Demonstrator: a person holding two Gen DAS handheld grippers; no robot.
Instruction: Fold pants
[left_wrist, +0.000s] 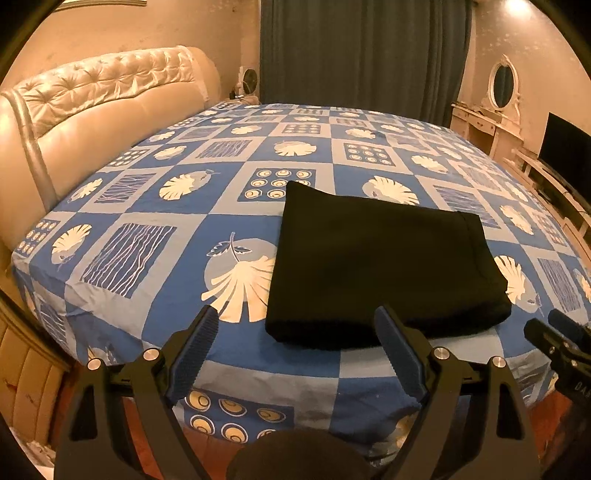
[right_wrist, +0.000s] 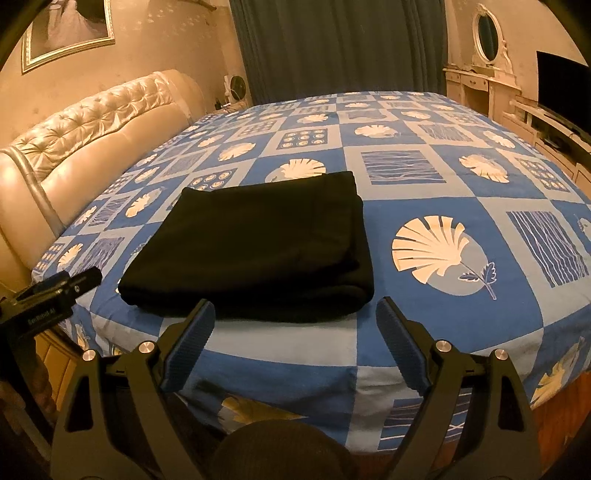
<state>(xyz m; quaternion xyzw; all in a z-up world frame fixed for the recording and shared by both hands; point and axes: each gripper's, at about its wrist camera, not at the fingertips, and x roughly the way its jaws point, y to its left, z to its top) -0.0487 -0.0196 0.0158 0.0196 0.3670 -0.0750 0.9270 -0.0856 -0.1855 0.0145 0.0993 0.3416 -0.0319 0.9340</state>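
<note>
Black pants (left_wrist: 384, 269) lie folded into a flat rectangle on the blue patterned bedsheet (left_wrist: 147, 258), close to the bed's near edge. My left gripper (left_wrist: 295, 317) hovers just short of their near left corner, open, with nothing between its blue pads. In the right wrist view the same pants (right_wrist: 255, 243) lie ahead and left. My right gripper (right_wrist: 295, 310) is open and empty just before their near right corner. The right gripper (left_wrist: 554, 336) shows at the right edge of the left wrist view, and the left gripper (right_wrist: 59, 288) at the left edge of the right wrist view.
A cream tufted headboard (left_wrist: 92, 103) runs along the left. Dark curtains (left_wrist: 362, 51) hang behind the bed. A white dresser with an oval mirror (left_wrist: 498, 99) and a dark screen (right_wrist: 561, 88) stand at the right. The sheet (right_wrist: 461, 184) spreads beyond the pants.
</note>
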